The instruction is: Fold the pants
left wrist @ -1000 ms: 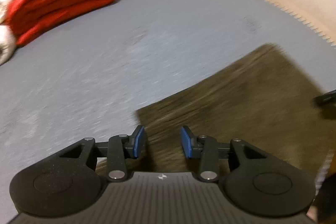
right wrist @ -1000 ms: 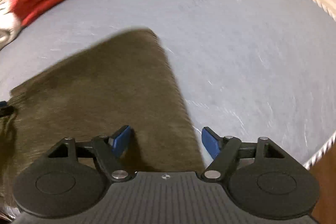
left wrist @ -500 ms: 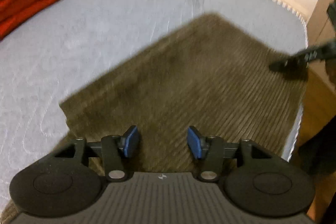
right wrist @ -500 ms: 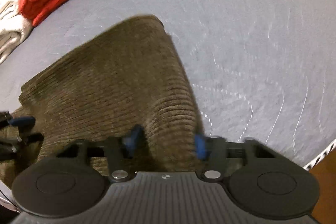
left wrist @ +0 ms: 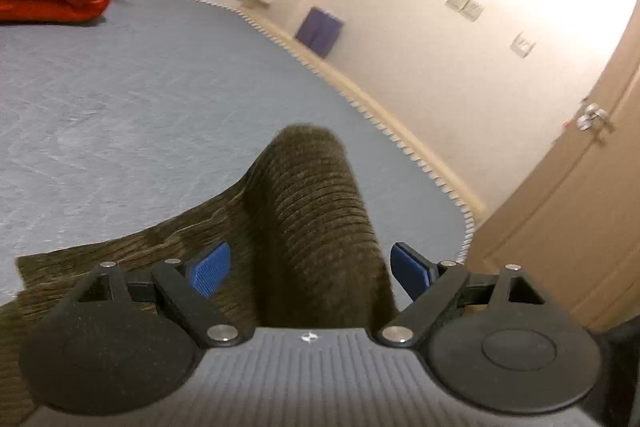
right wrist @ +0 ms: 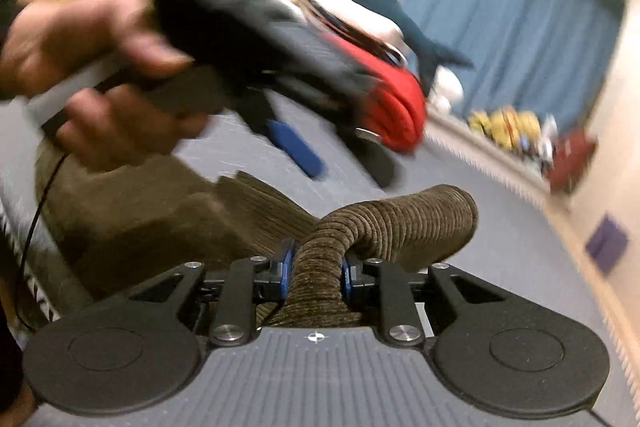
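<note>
We clamp the pants (right wrist: 316,279) in the right gripper (right wrist: 316,275); the left gripper (left wrist: 310,269), jaws just opening, stays clear; lift evenly.

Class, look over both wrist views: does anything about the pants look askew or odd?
Yes. The brown corduroy pants are not flat: one end is bunched into a raised hump, pinched in the right claw. The left claw stands open around the hump.

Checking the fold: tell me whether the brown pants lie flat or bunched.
Bunched. The corduroy pants rise in a rolled hump off the grey bed, pinched in the right gripper, whose jaws have just been closing.
</note>
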`<action>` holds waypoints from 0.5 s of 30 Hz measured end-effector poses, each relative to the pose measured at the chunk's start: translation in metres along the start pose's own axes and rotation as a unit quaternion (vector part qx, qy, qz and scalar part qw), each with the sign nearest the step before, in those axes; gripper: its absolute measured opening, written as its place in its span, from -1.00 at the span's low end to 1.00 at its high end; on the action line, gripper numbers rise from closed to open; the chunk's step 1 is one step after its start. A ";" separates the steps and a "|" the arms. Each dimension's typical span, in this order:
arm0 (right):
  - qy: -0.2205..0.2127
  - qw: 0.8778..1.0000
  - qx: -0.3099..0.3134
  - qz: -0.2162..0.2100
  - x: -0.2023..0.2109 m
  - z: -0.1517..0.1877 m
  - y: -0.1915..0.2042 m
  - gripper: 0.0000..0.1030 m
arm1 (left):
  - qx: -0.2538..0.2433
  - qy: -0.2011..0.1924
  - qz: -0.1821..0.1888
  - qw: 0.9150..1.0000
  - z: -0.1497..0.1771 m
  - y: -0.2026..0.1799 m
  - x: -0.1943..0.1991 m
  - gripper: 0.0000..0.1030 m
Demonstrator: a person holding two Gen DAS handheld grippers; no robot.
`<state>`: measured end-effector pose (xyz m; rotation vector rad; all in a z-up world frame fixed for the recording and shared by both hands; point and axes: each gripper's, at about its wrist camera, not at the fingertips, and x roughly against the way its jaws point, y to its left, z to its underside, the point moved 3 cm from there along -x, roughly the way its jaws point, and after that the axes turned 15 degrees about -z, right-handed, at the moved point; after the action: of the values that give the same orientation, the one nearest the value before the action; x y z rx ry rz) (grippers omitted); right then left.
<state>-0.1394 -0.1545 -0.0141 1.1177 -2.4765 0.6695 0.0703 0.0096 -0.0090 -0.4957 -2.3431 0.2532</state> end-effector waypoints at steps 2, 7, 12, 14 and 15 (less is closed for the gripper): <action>0.001 0.999 0.033 0.002 -0.003 -0.003 0.014 -0.54 | -0.012 0.002 -0.001 1.000 -0.001 -0.007 -0.003 0.76; -0.007 0.997 0.067 -0.023 -0.006 -0.017 0.037 -0.54 | -0.062 -0.002 -0.083 0.995 0.004 -0.010 0.000 0.34; 0.011 0.993 0.017 -0.119 -0.010 -0.029 0.053 -0.52 | -0.005 0.053 -0.144 0.988 0.013 0.041 0.009 -0.59; 0.008 0.977 -0.022 -0.212 -0.008 -0.036 0.056 -0.54 | -0.003 0.043 -0.158 0.986 0.014 0.056 0.025 -0.60; 0.000 0.964 -0.038 -0.262 -0.003 -0.042 0.059 -0.54 | 0.001 0.037 -0.162 0.986 0.014 0.066 0.035 -0.60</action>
<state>-0.1780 -0.0955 0.0033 1.6452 -2.0420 0.4093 0.0555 0.0838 -0.0189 -0.1152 -2.3082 0.0820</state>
